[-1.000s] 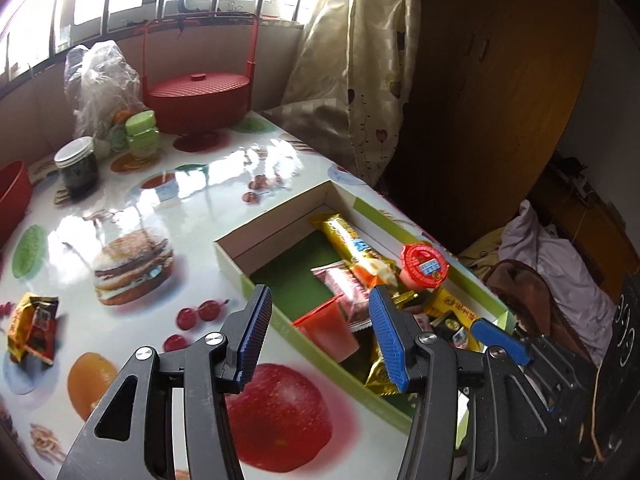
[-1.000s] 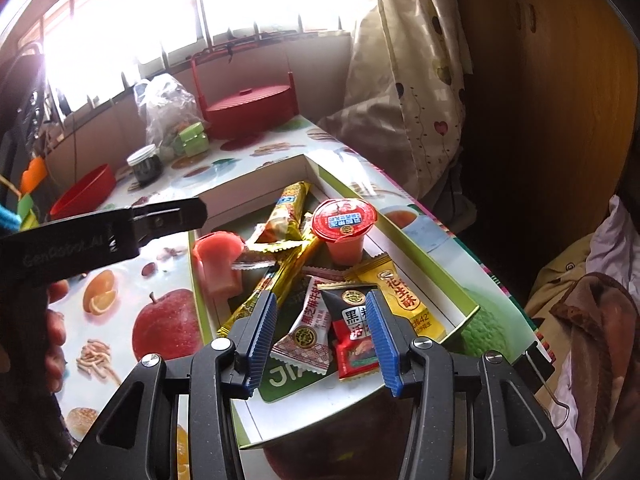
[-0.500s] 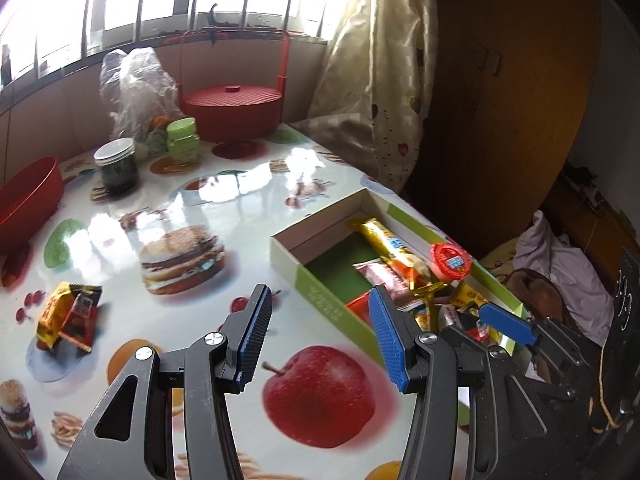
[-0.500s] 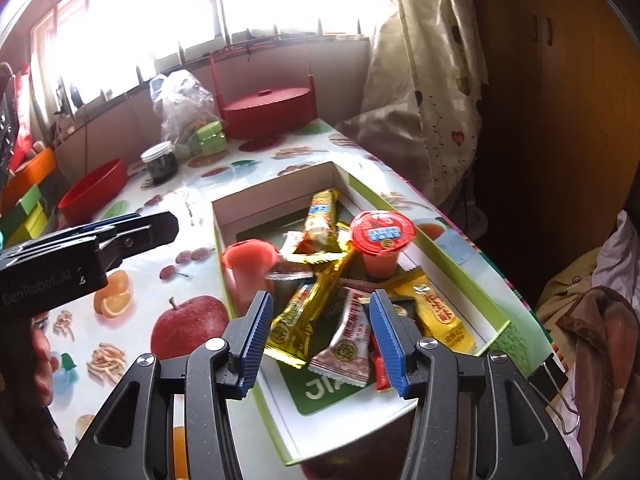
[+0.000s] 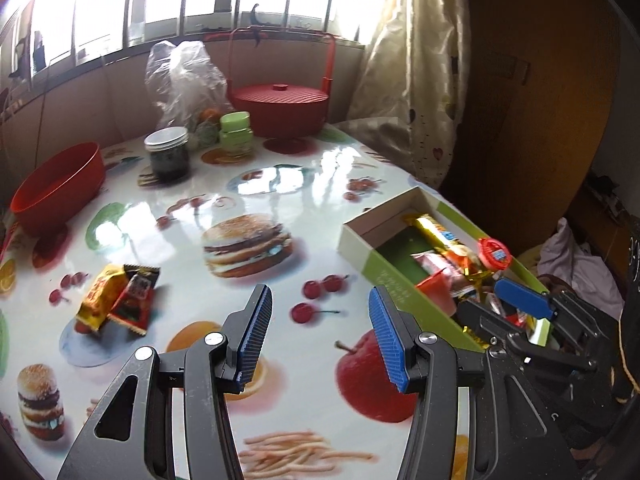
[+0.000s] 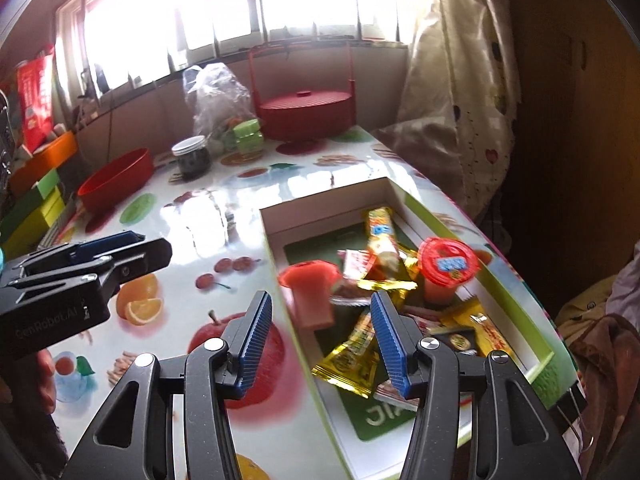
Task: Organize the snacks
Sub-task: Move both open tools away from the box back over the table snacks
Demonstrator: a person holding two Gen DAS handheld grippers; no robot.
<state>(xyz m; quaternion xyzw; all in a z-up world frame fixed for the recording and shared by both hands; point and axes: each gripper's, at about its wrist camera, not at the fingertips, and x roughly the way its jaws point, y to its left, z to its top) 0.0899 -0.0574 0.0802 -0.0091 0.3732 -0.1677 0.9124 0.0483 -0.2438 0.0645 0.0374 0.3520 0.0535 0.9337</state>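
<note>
A green box (image 5: 362, 254) (image 6: 516, 256) on the table's right side holds several snacks: a red-lidded jelly cup (image 6: 447, 268), an orange-red jelly cup (image 6: 310, 294), a yellow bar (image 6: 380, 232) and gold packets (image 6: 350, 362). Two loose packets, yellow (image 5: 98, 296) and red (image 5: 136, 298), lie on the table at the left. My left gripper (image 5: 318, 340) is open and empty above the table, between the packets and the box. My right gripper (image 6: 320, 342) is open and empty over the box's near left wall.
At the table's far end stand a red lidded basket (image 5: 280, 108), a clear plastic bag (image 5: 180, 76), a dark jar (image 5: 167, 154), a green jar (image 5: 236, 132) and a red bowl (image 5: 58, 186). A curtain (image 5: 412, 68) hangs at the right.
Both grippers have pulled back and left from the box. The left view now takes in the loose packets. Both stay open and empty.
</note>
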